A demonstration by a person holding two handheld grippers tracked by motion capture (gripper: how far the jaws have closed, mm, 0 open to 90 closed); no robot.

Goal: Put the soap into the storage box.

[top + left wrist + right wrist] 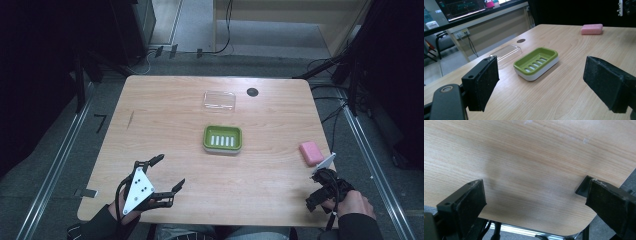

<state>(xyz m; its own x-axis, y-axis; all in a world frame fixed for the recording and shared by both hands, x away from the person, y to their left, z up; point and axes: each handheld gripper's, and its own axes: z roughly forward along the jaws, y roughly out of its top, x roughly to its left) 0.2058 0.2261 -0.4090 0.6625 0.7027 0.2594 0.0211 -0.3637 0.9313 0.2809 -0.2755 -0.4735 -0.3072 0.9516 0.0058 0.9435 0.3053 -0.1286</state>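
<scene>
Plainly, scene: a wooden table point(165, 107) carrying a soap-dish set laid out in separate parts.
Soap: the pink soap bar point(311, 153) lies flat near the right edge of the table, just ahead of the right gripper, likely the thing to be picked up first.
Dish: the green soap dish point(223, 138) sits near the table's middle, its slotted tray facing up, so it stands ready to take the bar.
Lid: the clear lid point(219, 100) rests beyond the dish toward the far edge, well apart from the soap, set aside so the dish stays uncovered.
Left gripper: the left gripper point(162, 176) hovers over the near left part of the table, jaws wide apart with nothing between them, aimed toward the dish as if waiting to steady it.
Right gripper: the right gripper point(320, 187) is at the near right corner, jaws spread wide and empty; its own view looks down on bare wood at the table's edge.
Judgement: nothing is gripped yet; the reach for the soap seems the next step.
</scene>
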